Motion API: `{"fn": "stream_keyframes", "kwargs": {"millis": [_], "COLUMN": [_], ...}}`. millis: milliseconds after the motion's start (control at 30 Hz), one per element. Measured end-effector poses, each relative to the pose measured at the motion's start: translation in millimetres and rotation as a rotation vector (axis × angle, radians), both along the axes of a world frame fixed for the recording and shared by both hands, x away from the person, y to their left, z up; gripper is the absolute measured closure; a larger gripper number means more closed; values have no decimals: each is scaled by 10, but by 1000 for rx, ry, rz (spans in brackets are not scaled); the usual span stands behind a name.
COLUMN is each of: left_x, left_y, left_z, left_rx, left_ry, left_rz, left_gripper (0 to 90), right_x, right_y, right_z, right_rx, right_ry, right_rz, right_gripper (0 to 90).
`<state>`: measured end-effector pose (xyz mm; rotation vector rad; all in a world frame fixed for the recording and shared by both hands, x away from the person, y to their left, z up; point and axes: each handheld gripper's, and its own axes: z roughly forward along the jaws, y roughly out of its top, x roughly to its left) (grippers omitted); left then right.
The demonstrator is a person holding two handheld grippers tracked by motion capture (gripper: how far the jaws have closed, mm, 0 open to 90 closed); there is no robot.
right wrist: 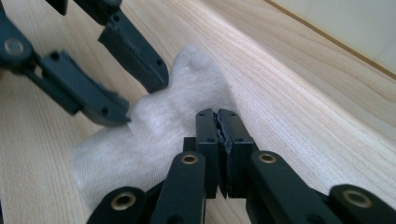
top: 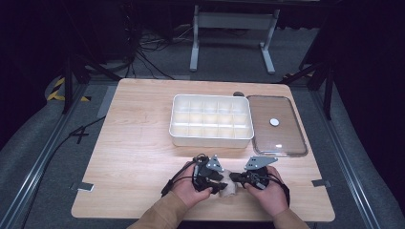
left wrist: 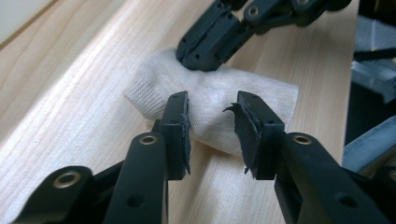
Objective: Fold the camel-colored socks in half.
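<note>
near the front edge of the table [top: 143,143], the right gripper [right wrist: 218,122] is pinching a white sock [left wrist: 210,100] while the left gripper [left wrist: 212,119] is standing half open over it. looks soft, light and floppy, so probably best grabbing an edge.

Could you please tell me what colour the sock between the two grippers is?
The sock is plain off-white, with a fine ribbed knit; the left gripper view shows it best.

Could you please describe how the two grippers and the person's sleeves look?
Both the left gripper and the right gripper are black, with jointed links, brass-coloured rivets and flat dark pads. Each carries a grey three-cornered plate on top. Black cables trail from them. The sleeves are tan.
</note>
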<state>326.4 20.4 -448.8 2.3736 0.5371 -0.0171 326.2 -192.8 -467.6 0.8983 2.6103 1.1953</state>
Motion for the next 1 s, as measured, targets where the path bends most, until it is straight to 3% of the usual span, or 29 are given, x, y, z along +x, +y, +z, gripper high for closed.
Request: {"fn": "stream_keyframes", "kwargs": {"millis": [133, 233, 300, 567, 833, 900, 1000], "left_x": [12, 10, 14, 36, 43, 39, 33], "left_y": [-5, -22, -31, -46, -57, -58, -68], "left_z": [-9, -15, -18, -23, -36, -37, -42], "left_rx": [5, 13, 19, 18, 24, 25, 26], "left_ry": [4, 7, 5, 19, 18, 23, 21], "left_rz": [9, 11, 7, -1, -4, -1, -3], "left_gripper": [647, 651, 651, 653, 654, 655, 658], "right_x": [-26, -75, -122, -160, -147, -139, -122], "right_y": [-20, -70, -78, -29, 12, 8, -31], "right_z": [81, 219, 287, 194, 111, 102, 68], "right_rx": [-13, 21, 33, -13, -109, -113, -75], "right_ry": [-3, -9, 2, 9, 0, 4, 41], "right_rz": [4, 5, 33, 83, 117, 120, 105], "right_gripper": [823, 793, 743, 582, 559, 556, 555]}}
